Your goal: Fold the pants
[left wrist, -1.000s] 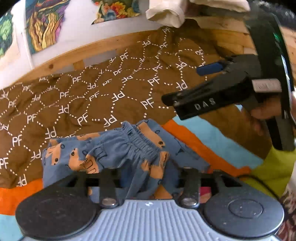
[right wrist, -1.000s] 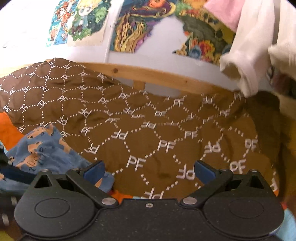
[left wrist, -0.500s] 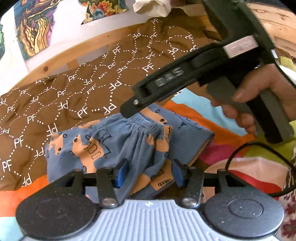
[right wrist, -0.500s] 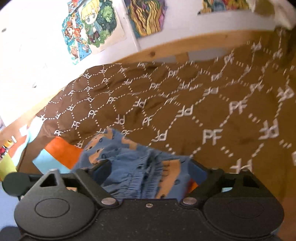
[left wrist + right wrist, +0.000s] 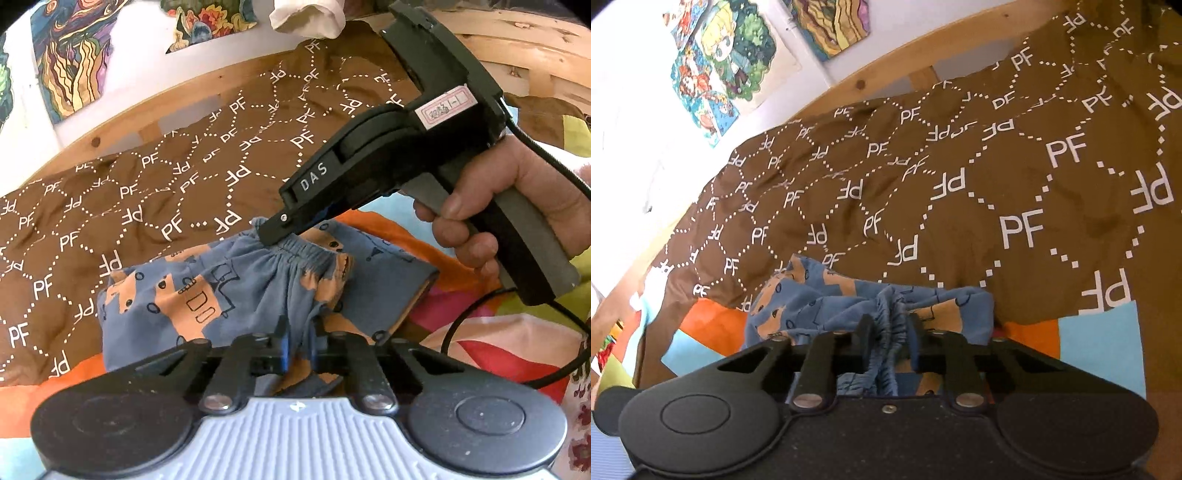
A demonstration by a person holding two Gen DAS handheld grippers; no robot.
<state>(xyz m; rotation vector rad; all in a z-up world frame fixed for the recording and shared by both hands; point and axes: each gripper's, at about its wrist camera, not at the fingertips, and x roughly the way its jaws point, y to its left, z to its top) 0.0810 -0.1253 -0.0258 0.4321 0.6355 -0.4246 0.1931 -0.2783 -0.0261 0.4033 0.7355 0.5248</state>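
1. Lying on the bed's brown quilt (image 5: 960, 206), the blue pants (image 5: 236, 291) sit bunched near both cameras.
2. Soft, light and limp by the look; the elastic waistband (image 5: 306, 251) seems the firmest hold.
3. The right gripper (image 5: 888, 345) is clamped on that waistband; the left gripper (image 5: 297, 349) pinches fabric lower down.

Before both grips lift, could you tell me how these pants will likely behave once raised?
The pants already lie bunched and wrinkled, so they will probably hang limp. They look thin, so likely light. The gathered waistband, pinched in the right hand-held gripper, may stretch.
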